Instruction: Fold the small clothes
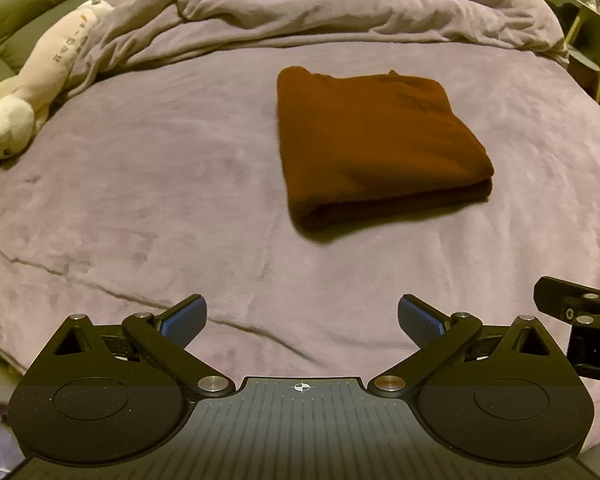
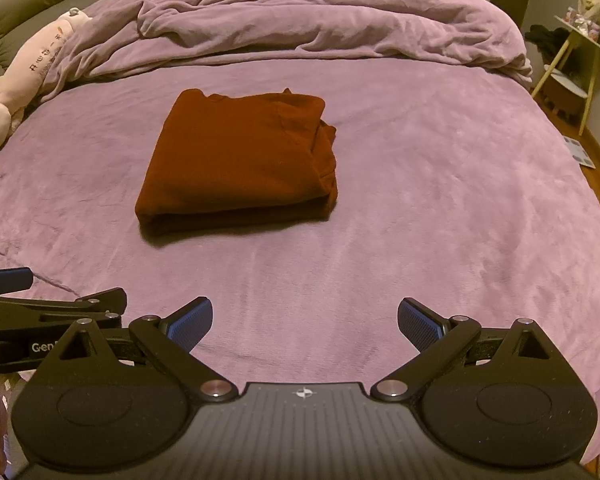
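Near the bed's (image 2: 420, 184) front edge, both my tools, left (image 1: 302, 320) and right (image 2: 305, 322), hang spread apart and empty; the shirt (image 2: 236, 160) looks folded, so I'd only square its looser right-hand layers gently.

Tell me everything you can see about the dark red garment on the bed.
The dark red garment is a soft, knit-looking piece folded into a thick, roughly square bundle of several layers. The near edge is a rounded fold; on the right side the stacked layers show unevenly. It lies flat on the purple bedcover, ahead of the rumpled duvet. Nothing else touches it: the left gripper and right gripper are both open and well short of it.
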Action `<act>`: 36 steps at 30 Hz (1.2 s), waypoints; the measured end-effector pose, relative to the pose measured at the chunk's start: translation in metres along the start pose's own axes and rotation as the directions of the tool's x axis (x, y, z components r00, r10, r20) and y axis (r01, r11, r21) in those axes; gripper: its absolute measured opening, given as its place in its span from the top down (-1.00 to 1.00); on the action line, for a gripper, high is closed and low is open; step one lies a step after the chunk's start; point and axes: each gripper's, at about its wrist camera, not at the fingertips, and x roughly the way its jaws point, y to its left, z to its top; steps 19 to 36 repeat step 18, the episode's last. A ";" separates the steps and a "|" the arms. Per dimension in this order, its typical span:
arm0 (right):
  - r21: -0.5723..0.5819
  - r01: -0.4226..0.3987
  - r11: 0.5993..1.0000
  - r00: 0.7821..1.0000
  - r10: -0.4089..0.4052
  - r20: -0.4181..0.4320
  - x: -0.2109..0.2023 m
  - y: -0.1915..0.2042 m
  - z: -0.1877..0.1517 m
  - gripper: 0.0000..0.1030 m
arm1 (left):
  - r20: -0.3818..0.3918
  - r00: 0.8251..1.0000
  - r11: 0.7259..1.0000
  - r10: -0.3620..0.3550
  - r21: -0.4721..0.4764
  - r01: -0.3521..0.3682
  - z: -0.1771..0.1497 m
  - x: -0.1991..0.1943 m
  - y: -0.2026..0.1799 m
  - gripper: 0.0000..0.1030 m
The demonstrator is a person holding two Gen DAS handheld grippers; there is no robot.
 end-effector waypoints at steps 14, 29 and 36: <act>-0.004 0.004 1.000 1.000 -0.004 0.007 -0.002 0.001 -0.001 -0.92 | 0.005 1.000 1.000 0.000 0.019 0.000 0.000 -0.001 -0.001 -1.00; -0.003 0.005 1.000 1.000 -0.005 0.009 -0.003 0.001 -0.001 -0.92 | 0.005 1.000 1.000 0.000 0.027 -0.001 -0.001 -0.001 -0.003 -1.00; -0.003 0.005 1.000 1.000 -0.005 0.009 -0.003 0.001 -0.001 -0.92 | 0.005 1.000 1.000 0.000 0.027 -0.001 -0.001 -0.001 -0.003 -1.00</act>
